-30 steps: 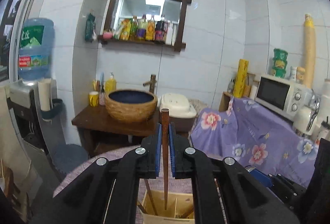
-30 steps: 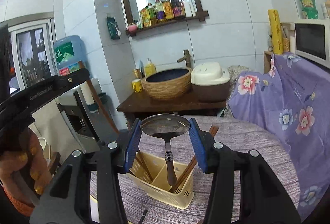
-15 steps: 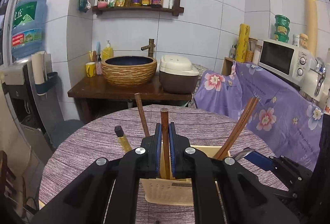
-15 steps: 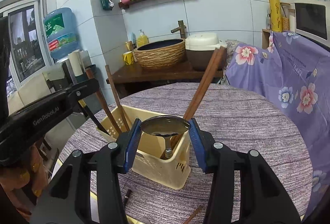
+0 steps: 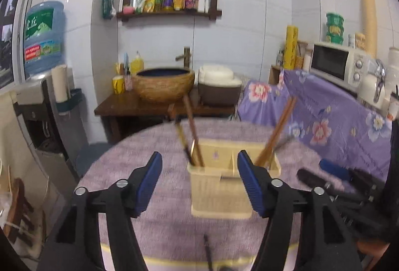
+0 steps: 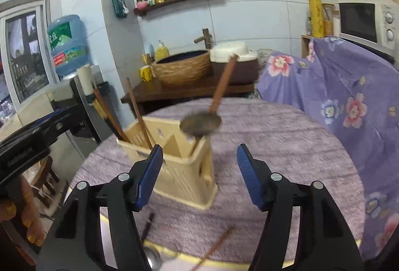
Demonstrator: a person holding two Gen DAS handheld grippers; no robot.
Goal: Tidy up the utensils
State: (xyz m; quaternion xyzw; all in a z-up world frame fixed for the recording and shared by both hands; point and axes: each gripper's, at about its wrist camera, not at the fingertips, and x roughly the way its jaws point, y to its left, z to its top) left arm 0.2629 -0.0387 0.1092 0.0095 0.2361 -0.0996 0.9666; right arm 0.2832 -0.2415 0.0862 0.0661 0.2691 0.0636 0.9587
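Purple woven cloth is covering the round surface (image 5: 159, 216) you are working over, and the cream utensil caddy (image 5: 219, 193) is standing on it as your landmark. Your left gripper (image 5: 198, 183) is hovering just in front of the caddy, its jaws having just been opening and now spread with nothing between them. Your right gripper (image 6: 199, 176) is doing likewise, jaws having just been opening, nothing between them. Brown chopsticks (image 5: 193, 131) are leaning out of the caddy's compartments. A metal ladle (image 6: 200, 122) is sticking bowl-up above the caddy's near compartment. A dark utensil (image 6: 147, 223) is lying in front of the caddy.
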